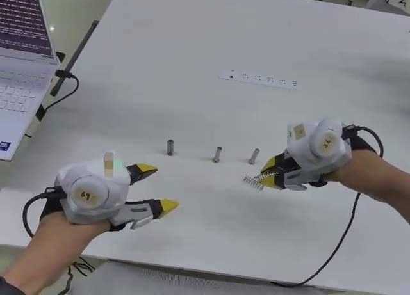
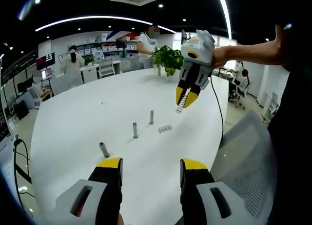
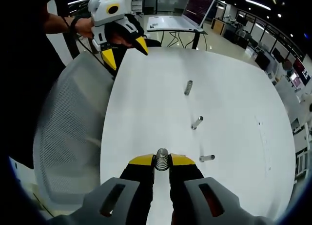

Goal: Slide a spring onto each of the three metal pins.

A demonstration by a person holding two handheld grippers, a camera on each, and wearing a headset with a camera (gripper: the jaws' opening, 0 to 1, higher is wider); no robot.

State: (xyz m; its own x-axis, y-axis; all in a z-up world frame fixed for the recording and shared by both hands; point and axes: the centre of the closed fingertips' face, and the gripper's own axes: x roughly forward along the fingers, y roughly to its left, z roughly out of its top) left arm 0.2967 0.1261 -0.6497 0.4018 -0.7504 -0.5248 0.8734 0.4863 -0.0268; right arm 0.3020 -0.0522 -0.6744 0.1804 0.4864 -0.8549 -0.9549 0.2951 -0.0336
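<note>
Three short metal pins stand in a row on the white table [image 1: 192,64]. The left pin [image 1: 170,147] [image 3: 188,87] looks wrapped by a spring. The middle pin [image 1: 217,155] [image 3: 197,122] and the right pin [image 1: 254,156] [image 3: 206,158] look bare. My right gripper [image 1: 269,174] [image 3: 162,161] hovers just in front of the right pin, shut on a spring [image 3: 162,159] [image 2: 180,107]. Another spring [image 2: 165,129] lies loose on the table below it. My left gripper [image 1: 157,189] [image 2: 151,164] stands open and empty near the front edge, in front of the left pin.
An open laptop [image 1: 19,71] sits at the far left with a black cable [image 1: 64,93] beside it. A white power strip [image 1: 262,79] lies behind the pins. A mesh office chair [image 3: 68,132] stands at the table's front edge.
</note>
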